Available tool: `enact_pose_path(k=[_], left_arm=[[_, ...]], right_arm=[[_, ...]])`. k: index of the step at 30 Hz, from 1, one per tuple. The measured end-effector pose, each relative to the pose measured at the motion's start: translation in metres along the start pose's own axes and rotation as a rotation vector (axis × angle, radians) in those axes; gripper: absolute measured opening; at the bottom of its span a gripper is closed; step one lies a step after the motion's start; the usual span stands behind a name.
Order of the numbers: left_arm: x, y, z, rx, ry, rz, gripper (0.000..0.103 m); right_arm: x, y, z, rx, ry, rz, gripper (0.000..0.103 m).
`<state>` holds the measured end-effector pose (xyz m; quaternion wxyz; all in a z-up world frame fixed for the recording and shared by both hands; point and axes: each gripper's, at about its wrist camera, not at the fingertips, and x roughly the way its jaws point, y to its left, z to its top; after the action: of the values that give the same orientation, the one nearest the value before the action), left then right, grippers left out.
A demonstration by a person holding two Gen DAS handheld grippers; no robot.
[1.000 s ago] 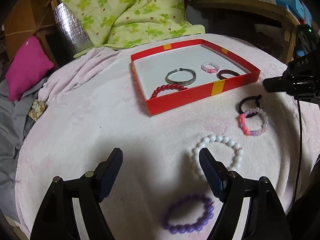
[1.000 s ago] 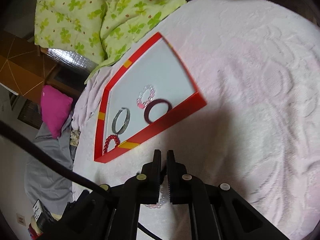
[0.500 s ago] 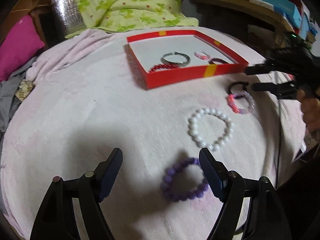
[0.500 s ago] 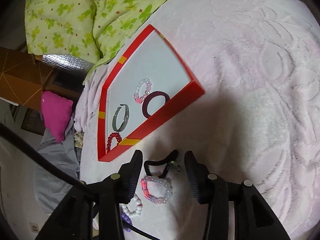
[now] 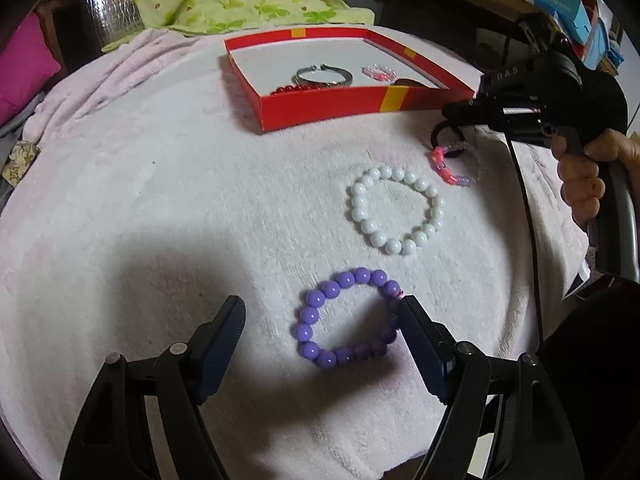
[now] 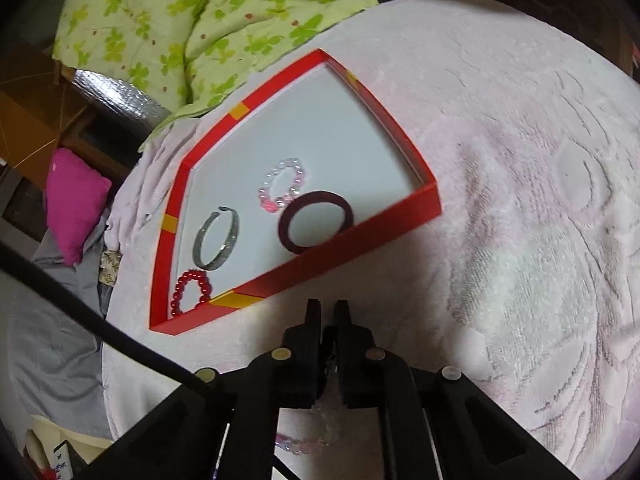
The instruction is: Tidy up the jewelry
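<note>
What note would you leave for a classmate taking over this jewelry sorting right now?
Left hand-held gripper: open over the purple bracelet, not gripping.
Right hand-held gripper: jaws have just closed, apparently pinching the black band beside the pink bracelet.
Done: four pieces lie in the red box.
Left: black band, pink bracelet, purple bracelet and white bracelet, all on the blanket.

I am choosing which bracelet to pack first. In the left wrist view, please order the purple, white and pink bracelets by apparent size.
1. Purple bracelet and white bracelet: alike; purple lies nearer the camera, so unsure.
2. Pink bracelet: smallest, but farthest.
</note>
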<state>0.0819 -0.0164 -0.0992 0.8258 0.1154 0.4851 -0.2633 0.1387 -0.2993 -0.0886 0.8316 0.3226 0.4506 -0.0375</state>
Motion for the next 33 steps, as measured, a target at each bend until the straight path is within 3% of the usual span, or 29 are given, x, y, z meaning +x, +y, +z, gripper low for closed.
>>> enact_pose_path(k=[9, 13, 17, 19, 22, 29, 32, 33], left_arm=[[0.000, 0.001, -0.001, -0.013, -0.002, -0.016, 0.078], [-0.001, 0.004, 0.001, -0.030, -0.025, 0.017, 0.045], [0.000, 0.015, 0.004, -0.080, -0.035, 0.027, 0.030], [-0.001, 0.019, 0.004, -0.101, -0.043, 0.039, 0.019], [-0.002, 0.025, 0.005, -0.129, -0.049, 0.029, 0.019], [-0.003, 0.023, 0.005, -0.140, -0.065, 0.029, 0.019], [-0.004, 0.021, 0.006, -0.139, -0.073, 0.022, 0.018], [-0.004, 0.020, 0.006, -0.138, -0.075, 0.023, 0.017]], right_arm=[[-0.024, -0.008, 0.005, 0.025, -0.088, 0.070, 0.007], [-0.031, -0.018, 0.007, 0.058, -0.092, 0.089, 0.007], [-0.028, -0.026, 0.009, 0.131, -0.043, 0.138, 0.013], [-0.024, -0.027, 0.008, 0.150, -0.013, 0.147, 0.023], [-0.019, -0.020, 0.006, 0.138, 0.004, 0.148, 0.034], [0.001, -0.010, 0.003, 0.105, 0.049, 0.078, 0.034], [0.005, 0.001, 0.002, 0.051, 0.018, 0.029, 0.034], [0.006, 0.005, 0.001, 0.024, 0.004, 0.009, 0.029]])
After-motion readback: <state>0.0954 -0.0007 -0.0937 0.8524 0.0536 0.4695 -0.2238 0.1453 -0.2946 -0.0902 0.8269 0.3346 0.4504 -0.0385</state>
